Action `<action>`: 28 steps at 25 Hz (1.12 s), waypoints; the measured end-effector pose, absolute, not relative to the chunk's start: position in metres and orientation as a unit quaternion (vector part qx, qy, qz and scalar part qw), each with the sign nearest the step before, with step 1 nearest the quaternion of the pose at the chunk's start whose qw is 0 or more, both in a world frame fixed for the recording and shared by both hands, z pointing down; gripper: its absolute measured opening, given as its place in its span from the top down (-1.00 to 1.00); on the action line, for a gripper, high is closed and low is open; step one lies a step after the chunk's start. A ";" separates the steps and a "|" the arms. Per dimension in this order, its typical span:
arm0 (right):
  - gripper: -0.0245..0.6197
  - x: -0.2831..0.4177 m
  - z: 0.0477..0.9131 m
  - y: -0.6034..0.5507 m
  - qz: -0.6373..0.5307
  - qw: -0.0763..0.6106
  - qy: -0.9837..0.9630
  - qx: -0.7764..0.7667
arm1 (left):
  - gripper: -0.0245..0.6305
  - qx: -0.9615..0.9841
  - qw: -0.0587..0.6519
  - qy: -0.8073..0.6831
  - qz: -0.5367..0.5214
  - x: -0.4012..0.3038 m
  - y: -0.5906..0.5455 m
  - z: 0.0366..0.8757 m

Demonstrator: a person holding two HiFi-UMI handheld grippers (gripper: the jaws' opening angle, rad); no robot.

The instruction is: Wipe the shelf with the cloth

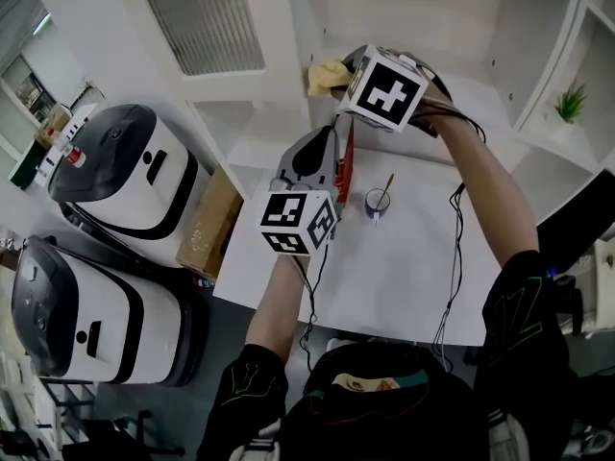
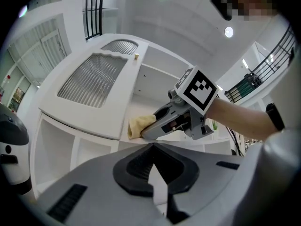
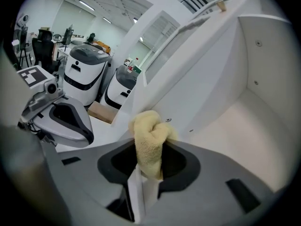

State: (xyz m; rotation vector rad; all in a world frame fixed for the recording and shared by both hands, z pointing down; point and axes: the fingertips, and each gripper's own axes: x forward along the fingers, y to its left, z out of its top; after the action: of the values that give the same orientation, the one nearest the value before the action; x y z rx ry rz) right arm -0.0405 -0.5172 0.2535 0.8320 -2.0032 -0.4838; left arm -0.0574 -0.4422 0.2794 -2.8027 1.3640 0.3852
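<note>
Risk here: losing the yellow terry cloth point(image 3: 149, 142) mid-stroke, pinched as it is by only a narrow fold in the right gripper point(image 3: 148, 175) and bunched into a wad above the tips. Could drag free under a hard press, or snag on the near left edge of the white shelf compartment point(image 3: 225, 121). Sits right at that edge, touching or just short, hard to tell. Left gripper point(image 2: 153, 186) pressed together, empty, held nearer, over the white table point(image 1: 404, 267).

A nubbly yellow terry cloth point(image 3: 149, 142) sat pinched in the matt grey plastic right gripper point(image 3: 146, 171), against the smooth, white, low-sheen shelf point(image 3: 244, 121). A dull brown cardboard box point(image 1: 207, 224) lay nearby.
</note>
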 end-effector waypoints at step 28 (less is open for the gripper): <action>0.56 0.164 0.245 -0.481 -0.082 0.401 -0.727 0.551 | 0.93 -0.942 -0.037 0.310 0.123 0.071 -0.391 0.288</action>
State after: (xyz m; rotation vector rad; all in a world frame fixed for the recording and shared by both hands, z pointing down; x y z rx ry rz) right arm 0.1640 -0.4814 0.2452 1.3943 -1.8387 -0.2076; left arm 0.0710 -0.3913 0.2884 -3.0312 0.9975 0.3954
